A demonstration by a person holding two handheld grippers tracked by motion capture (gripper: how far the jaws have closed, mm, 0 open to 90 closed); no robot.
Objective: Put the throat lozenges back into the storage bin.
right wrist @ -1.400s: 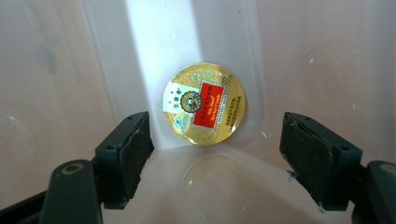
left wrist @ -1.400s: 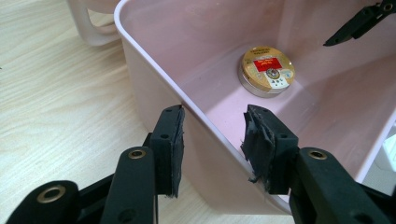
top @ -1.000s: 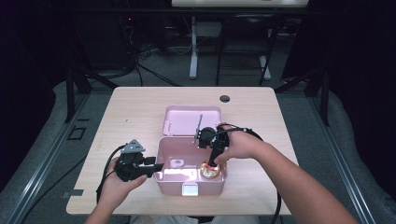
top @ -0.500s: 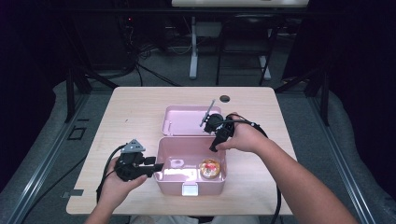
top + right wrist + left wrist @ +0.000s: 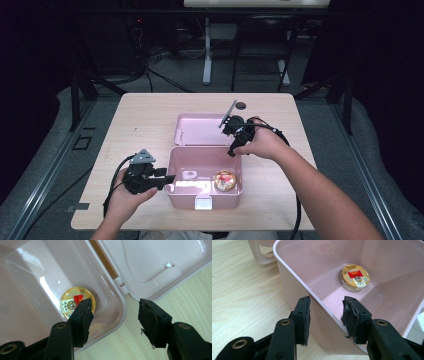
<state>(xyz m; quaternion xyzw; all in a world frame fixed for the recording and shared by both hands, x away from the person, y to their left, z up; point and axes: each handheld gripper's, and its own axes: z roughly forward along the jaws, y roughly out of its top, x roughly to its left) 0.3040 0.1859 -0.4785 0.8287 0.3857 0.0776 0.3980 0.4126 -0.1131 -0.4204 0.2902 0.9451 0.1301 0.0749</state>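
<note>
An open pink box (image 5: 172, 170) stands near the table's front edge, its lid (image 5: 197, 127) lying flat behind it. A round gold tin (image 5: 225, 180) with a red label lies on the box floor at the right, also seen in the left gripper view as the tin (image 5: 354, 277) and in the right gripper view as the tin (image 5: 72, 300). My left gripper (image 5: 169, 179) (image 5: 325, 317) is open, its jaws straddling the box's left wall (image 5: 294, 272). My right gripper (image 5: 232, 151) (image 5: 113, 315) hovers over the box's back right corner (image 5: 120, 312). Its jaws have just been closing and hold nothing.
The lid's inside (image 5: 150, 262) faces up beside the hinge. A latch (image 5: 203, 202) sits on the box's front. A small dark hole (image 5: 241, 105) marks the table's far edge. Bare wood (image 5: 135, 125) lies left of the lid. Cables trail from both grippers.
My right gripper has lifted out of the box, away from the tin, and moved back toward the hinge, its jaws narrower. The tin stays in the box. The left gripper has not moved.
</note>
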